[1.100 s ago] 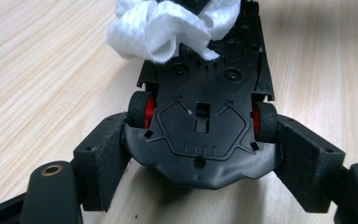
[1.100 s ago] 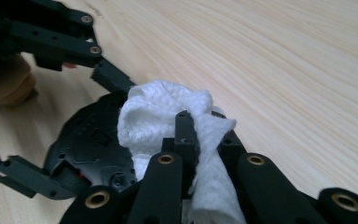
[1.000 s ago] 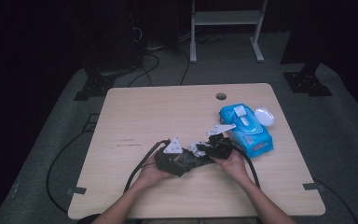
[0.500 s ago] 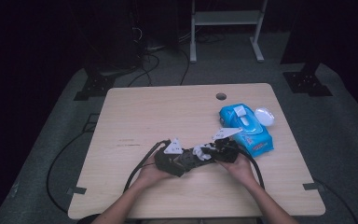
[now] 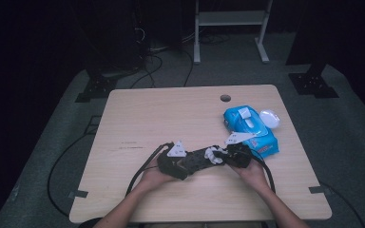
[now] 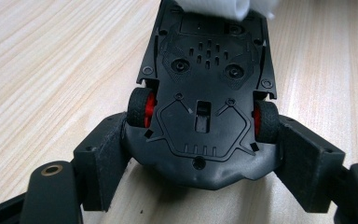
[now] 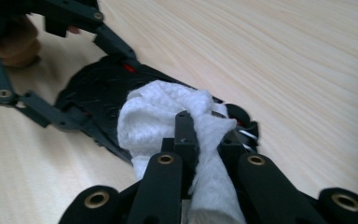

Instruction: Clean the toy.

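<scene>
A black toy car with red wheels lies underside up, and my left gripper is shut on its rear flanks, one finger at each side. In the high view the car is held low over the table's front middle by the left gripper. My right gripper is shut on a crumpled white wipe that rests on the car's underside. From above, the wipe sits at the car's right end, just left of the right gripper.
A blue wipes pack with its flap up lies at the right of the wooden table, a white lid beside it. A cable hole is near the far edge. Cables trail off the front left.
My right gripper has slid a little to the right along the car with the wipe still in it. The left gripper and the car have stayed put.
</scene>
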`<state>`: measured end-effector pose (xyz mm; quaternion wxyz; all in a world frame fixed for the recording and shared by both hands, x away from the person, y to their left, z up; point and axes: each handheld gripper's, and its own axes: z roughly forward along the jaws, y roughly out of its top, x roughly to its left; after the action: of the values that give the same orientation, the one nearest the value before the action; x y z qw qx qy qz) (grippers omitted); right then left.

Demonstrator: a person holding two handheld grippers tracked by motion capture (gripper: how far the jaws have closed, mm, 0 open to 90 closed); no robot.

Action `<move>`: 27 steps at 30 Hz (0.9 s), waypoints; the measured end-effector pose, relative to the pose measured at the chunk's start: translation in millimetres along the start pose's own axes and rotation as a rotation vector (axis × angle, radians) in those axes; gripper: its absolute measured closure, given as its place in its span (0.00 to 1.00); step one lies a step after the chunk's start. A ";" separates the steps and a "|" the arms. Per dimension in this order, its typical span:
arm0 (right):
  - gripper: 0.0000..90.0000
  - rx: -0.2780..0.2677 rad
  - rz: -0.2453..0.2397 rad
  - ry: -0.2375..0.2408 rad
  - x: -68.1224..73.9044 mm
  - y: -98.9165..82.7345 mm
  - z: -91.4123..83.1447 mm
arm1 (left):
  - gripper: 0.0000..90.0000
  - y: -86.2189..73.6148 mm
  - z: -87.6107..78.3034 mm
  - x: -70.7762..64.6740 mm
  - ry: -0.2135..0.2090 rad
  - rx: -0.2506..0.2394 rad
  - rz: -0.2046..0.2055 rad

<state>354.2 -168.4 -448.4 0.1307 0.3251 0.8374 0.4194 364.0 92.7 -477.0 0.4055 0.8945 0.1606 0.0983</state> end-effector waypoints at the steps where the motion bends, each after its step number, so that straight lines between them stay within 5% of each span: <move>1: 0.92 -0.008 -0.005 0.016 2.9 -0.3 1.2 | 0.26 -0.1 0.2 -0.3 0.001 0.003 -0.001; 4: 0.92 -0.005 -0.015 0.070 12.1 2.4 5.2 | 0.26 -0.7 0.3 0.3 0.000 0.017 0.000; 12: 0.92 0.011 -0.002 -0.003 -3.7 -0.1 -3.8 | 0.26 -0.5 0.1 0.2 -0.001 0.003 -0.004; 20: 0.92 0.007 -0.061 0.050 12.0 3.8 5.2 | 0.26 0.1 -0.5 0.2 0.000 0.005 -0.004; 27: 0.92 -0.003 0.056 -0.011 -17.5 3.3 3.1 | 0.26 0.6 -0.5 0.9 0.001 -0.006 -0.015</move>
<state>370.3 -176.4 -448.6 0.1239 0.3507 0.8267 0.4222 364.8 93.0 -476.1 0.4090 0.8919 0.1672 0.0961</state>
